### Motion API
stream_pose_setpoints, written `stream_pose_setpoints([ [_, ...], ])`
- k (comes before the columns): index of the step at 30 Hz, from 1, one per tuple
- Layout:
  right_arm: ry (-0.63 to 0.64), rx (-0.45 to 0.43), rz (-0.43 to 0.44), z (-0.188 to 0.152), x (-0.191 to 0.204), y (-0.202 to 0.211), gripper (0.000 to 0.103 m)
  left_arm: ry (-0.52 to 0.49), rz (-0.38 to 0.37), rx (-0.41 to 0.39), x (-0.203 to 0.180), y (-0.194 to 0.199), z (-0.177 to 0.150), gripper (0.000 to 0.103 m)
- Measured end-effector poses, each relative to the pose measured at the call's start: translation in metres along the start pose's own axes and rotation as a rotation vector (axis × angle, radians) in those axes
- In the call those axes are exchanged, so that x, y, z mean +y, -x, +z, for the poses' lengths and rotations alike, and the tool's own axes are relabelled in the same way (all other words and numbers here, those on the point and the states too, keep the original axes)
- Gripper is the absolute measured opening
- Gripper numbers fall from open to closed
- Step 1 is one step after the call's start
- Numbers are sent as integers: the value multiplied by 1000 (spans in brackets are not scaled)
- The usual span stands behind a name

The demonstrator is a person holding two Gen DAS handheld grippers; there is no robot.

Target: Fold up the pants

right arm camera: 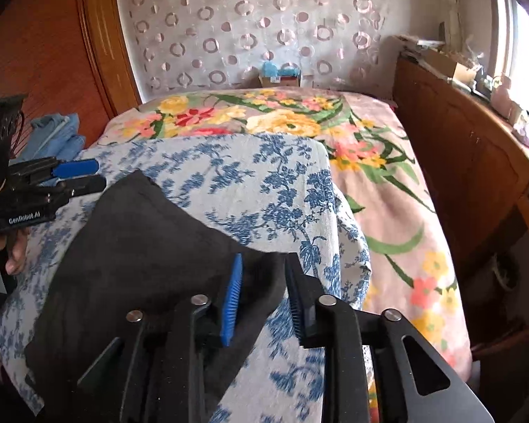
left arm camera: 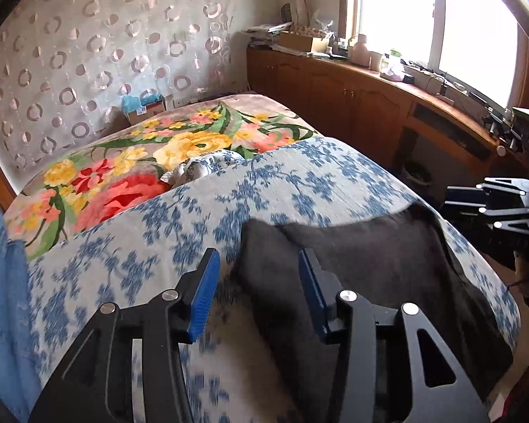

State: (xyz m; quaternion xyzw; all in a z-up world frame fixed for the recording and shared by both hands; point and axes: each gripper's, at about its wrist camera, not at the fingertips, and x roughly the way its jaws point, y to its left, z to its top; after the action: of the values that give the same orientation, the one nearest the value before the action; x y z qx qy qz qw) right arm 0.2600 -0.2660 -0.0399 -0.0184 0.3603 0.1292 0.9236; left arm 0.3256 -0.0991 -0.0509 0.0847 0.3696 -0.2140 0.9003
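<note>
The dark grey pants [left arm camera: 366, 275] lie on the blue-and-white floral sheet [left arm camera: 201, 218] near the bed's near edge. My left gripper [left arm camera: 257, 278] is open, its blue pads straddling the pants' left edge just above the cloth. In the right wrist view the pants [right arm camera: 137, 246] spread to the left, and my right gripper [right arm camera: 262, 282] is open with a corner of the pants between its pads. The left gripper [right arm camera: 88, 176] shows at the far left there, held in a hand. The right gripper [left arm camera: 490, 204] shows at the right edge of the left wrist view.
A flowered blanket [left arm camera: 130, 162] covers the bed's far part. A wooden cabinet [left arm camera: 352, 98] with clutter runs under the window at right. Blue clothes [right arm camera: 56, 134] lie at the bed's left. A cardboard box [right arm camera: 278, 77] stands by the patterned curtain.
</note>
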Motion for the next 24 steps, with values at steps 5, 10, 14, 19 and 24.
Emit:
stream_pose_setpoints([
  [5, -11, -13, 17, -25, 15, 29, 38, -9, -25, 3, -12, 37, -33, 47],
  [10, 4, -2, 32, -55, 36, 50, 38, -32, -60, 20, -31, 67, -67, 35],
  [14, -14, 12, 53, -75, 45, 62, 38, -50, -92, 24, -47, 83, -87, 23],
  [19, -18, 36, 60, -92, 52, 70, 38, -59, -142, 27, -65, 100, -109, 13],
  [24, -27, 53, 66, -104, 55, 75, 38, -70, -175, 37, -77, 108, -126, 13],
])
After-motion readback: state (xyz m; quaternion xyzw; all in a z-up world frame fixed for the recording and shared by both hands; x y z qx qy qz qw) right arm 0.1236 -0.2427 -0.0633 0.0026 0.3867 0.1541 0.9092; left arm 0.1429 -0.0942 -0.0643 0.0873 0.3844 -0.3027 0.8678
